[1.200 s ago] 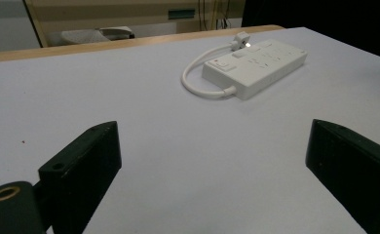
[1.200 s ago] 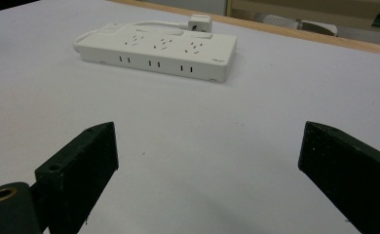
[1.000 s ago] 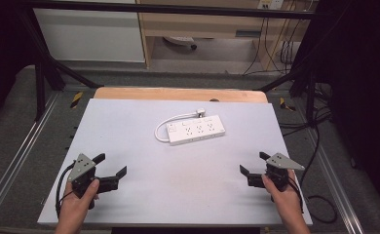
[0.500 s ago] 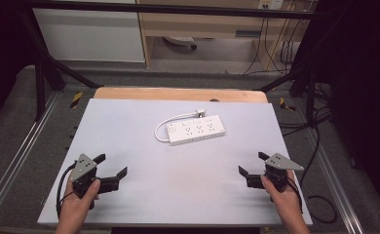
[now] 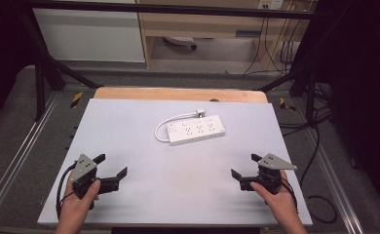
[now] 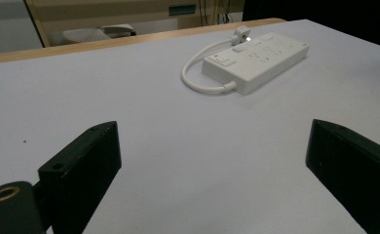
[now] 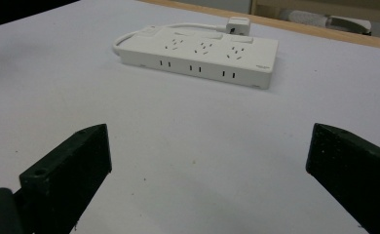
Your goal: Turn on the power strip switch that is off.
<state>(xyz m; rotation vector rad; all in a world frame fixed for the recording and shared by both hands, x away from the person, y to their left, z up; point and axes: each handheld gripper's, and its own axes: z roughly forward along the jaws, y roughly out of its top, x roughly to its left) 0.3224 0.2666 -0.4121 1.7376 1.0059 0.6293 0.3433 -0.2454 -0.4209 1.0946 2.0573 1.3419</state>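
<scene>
A white power strip [image 5: 196, 130] lies flat at the middle back of the pale table [image 5: 129, 122], its short cord looped round to a plug [image 5: 200, 112] at its far side. My left gripper [image 5: 112, 165] rests near the front left, jaws wide apart and empty. My right gripper [image 5: 243, 165] sits near the front right, also open and empty. In the left gripper view the power strip [image 6: 256, 58] lies ahead to the right of the left gripper [image 6: 212, 161]. In the right gripper view the power strip [image 7: 200, 56] lies straight ahead of the right gripper [image 7: 207, 165].
A wooden strip [image 5: 178, 93] runs along the table's back edge. Behind it stand a shelf unit [image 5: 202, 29] and hanging cables [image 5: 275, 44]. Dark frame bars [image 5: 47, 73] flank the table, and black cables [image 5: 319, 146] trail on the floor at the right.
</scene>
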